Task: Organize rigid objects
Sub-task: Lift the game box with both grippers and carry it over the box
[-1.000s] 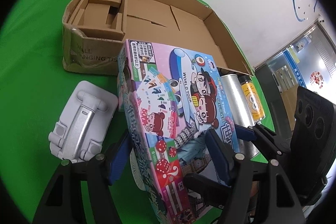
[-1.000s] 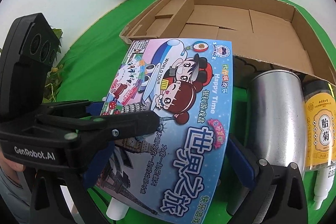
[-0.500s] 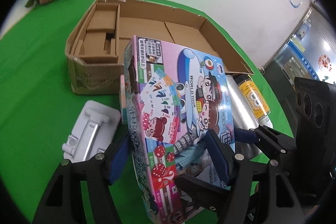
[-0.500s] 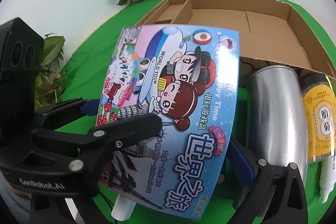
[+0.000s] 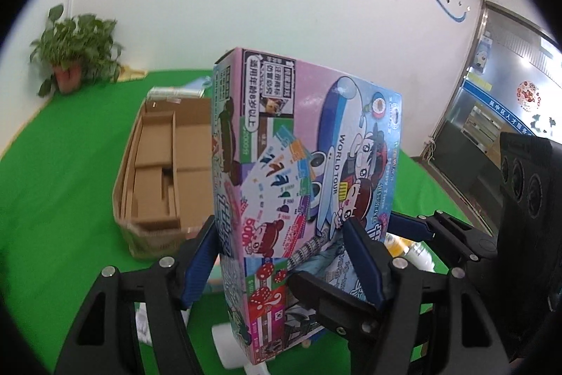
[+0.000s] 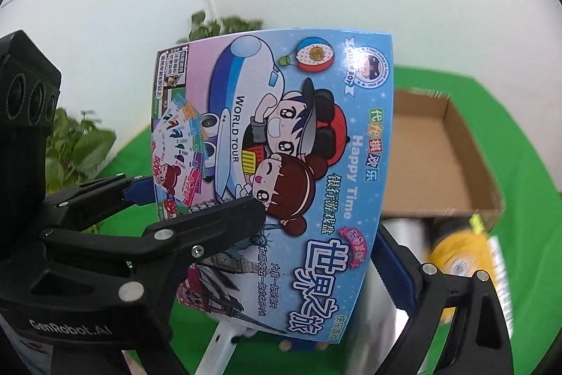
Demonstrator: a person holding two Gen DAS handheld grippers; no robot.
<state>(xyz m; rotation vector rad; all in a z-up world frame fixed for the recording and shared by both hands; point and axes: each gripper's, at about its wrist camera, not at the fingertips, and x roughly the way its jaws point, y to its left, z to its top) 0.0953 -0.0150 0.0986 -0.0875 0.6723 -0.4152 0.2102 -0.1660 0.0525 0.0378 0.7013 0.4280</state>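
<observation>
The colourful cardboard board-game box [image 5: 302, 185] rides upright above the green table [image 5: 59, 185], clamped across its thickness by the left gripper [image 5: 281, 255]. The right gripper [image 6: 316, 234] has just been closing across its width (2 grips steady it) — presumably bound for the open brown cardboard carton [image 5: 158, 164].

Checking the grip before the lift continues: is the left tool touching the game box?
Touching. The left wrist view shows the left tool with both blue pads pressed against the game box.

Both wrist views close behind jaws, angled downward, sharing game box [image 5: 309, 164], carton [image 6: 432, 157]
</observation>
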